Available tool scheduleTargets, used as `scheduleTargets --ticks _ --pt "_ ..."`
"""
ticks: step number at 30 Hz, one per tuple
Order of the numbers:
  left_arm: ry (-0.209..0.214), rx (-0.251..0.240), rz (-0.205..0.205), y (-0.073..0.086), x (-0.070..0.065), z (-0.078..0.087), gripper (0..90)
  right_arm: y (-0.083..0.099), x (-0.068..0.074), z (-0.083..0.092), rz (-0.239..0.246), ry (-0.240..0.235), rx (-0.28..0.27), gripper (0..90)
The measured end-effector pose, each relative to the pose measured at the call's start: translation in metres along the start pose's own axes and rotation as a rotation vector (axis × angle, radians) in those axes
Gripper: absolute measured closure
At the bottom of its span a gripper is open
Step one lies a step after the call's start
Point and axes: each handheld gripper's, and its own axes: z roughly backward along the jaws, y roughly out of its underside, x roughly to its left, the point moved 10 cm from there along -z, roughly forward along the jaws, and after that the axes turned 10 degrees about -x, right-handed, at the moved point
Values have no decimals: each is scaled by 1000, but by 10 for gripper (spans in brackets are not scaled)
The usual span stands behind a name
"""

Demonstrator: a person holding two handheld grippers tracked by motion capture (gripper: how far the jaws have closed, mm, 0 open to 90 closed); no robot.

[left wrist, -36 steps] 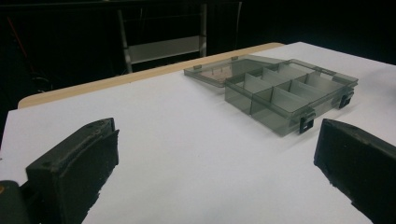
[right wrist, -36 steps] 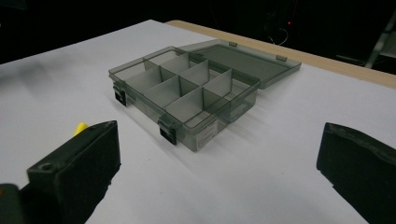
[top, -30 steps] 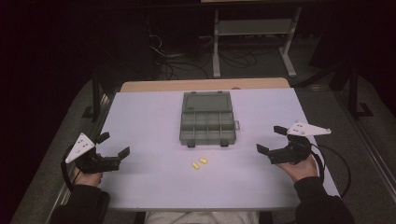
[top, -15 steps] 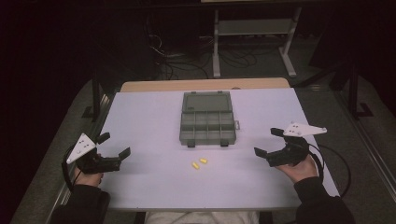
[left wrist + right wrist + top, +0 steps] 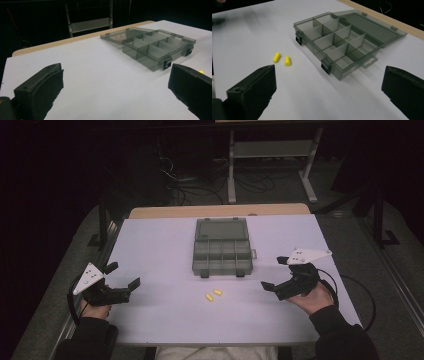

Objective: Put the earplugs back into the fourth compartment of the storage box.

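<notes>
Two small yellow earplugs (image 5: 213,295) lie side by side, close together but seemingly not touching, on the bare desk (image 5: 160,320), just in front of the organiser box (image 5: 222,255) and toward the near edge, roughly midway between the left and right edges. They look like foam: very light, soft, squashy, likely to roll on their rounded sides and easy to flick away if nudged. Best hold is probably across the short round body at mid-length, jaws coming down from above with a gentle close; too hard a squeeze just flattens the plug, too shallow a one and it may pop out. One at a time seems wise since they sit so close. The box is smoky clear plastic, stiff, lid folded flat open toward the far edge, compartments empty as far as can be seen, two black latches on the near wall. The right gripper (image 5: 270,287) hovers near the right edge, jaws spread wide, nothing between them, pointing toward the earplugs (image 5: 282,59) and box (image 5: 337,47). The left gripper (image 5: 127,282) rests near the left edge, jaws likewise wide apart and empty, well apart from the plugs; its view shows the box (image 5: 155,50) ahead.
</notes>
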Motion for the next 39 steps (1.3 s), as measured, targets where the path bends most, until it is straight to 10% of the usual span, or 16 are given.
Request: scheduleTargets --ticks 39 --pt "11 -6 14 1 -1 0 0 -17 43 -76 144 -183 215 0"
